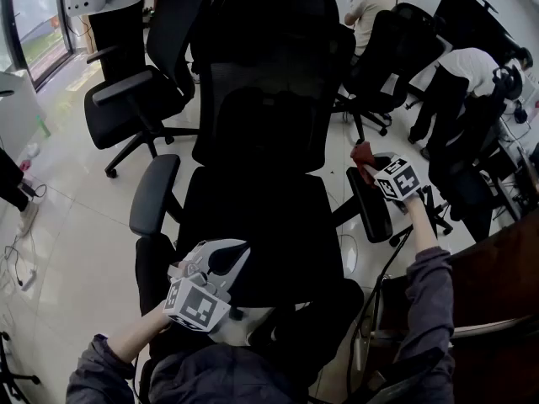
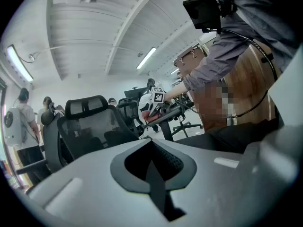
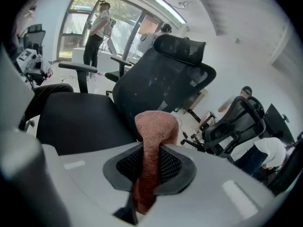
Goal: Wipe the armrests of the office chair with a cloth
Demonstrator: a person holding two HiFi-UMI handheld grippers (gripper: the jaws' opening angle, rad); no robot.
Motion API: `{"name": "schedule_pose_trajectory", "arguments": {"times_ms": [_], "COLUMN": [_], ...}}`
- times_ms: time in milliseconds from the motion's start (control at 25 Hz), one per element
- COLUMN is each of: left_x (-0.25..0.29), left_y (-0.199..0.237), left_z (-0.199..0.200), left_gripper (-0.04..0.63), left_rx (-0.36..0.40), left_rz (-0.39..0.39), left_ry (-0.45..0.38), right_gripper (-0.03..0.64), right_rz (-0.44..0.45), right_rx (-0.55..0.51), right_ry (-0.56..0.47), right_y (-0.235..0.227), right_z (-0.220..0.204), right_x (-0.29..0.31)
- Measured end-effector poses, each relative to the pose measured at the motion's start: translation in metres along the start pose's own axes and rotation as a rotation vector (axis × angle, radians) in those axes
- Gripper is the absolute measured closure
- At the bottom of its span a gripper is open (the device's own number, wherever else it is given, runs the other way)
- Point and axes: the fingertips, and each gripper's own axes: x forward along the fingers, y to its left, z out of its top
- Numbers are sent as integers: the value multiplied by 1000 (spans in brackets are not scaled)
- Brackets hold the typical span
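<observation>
The black office chair [image 1: 261, 183] fills the middle of the head view, with its left armrest [image 1: 154, 194] and right armrest [image 1: 371, 204]. My right gripper [image 1: 369, 168] is shut on a reddish-brown cloth [image 1: 362, 153], which rests at the far end of the right armrest. In the right gripper view the cloth [image 3: 154, 131] stands up between the jaws of the gripper [image 3: 152, 150], with the seat [image 3: 80, 122] behind. My left gripper [image 1: 231, 257] hovers over the seat's front left, shut and holding nothing. The left gripper view shows those jaws [image 2: 152, 148] meeting, and the right gripper [image 2: 156, 97] far off.
Other black chairs [image 1: 139, 91] [image 1: 392, 57] stand behind and to both sides. People sit and bend at the back right [image 1: 459, 70]. A dark wooden desk [image 1: 501, 301] is close on my right. Cables [image 1: 17, 259] lie on the tiled floor at left.
</observation>
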Motion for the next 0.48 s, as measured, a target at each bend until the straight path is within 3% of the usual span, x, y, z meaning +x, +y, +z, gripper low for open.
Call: {"name": "schedule_pose_trajectory", "arguments": {"times_ms": [480], "left_x": [-1], "left_y": [-29], "left_z": [6], "left_gripper": [578], "left_rx": [40], "left_rz": [-68], "left_ry": [-37], "right_gripper": [566], "right_rz": [76], "right_rx": [-51], "right_ry": [0], "right_y": [67], "right_z": [-16], "right_x": [-56]}}
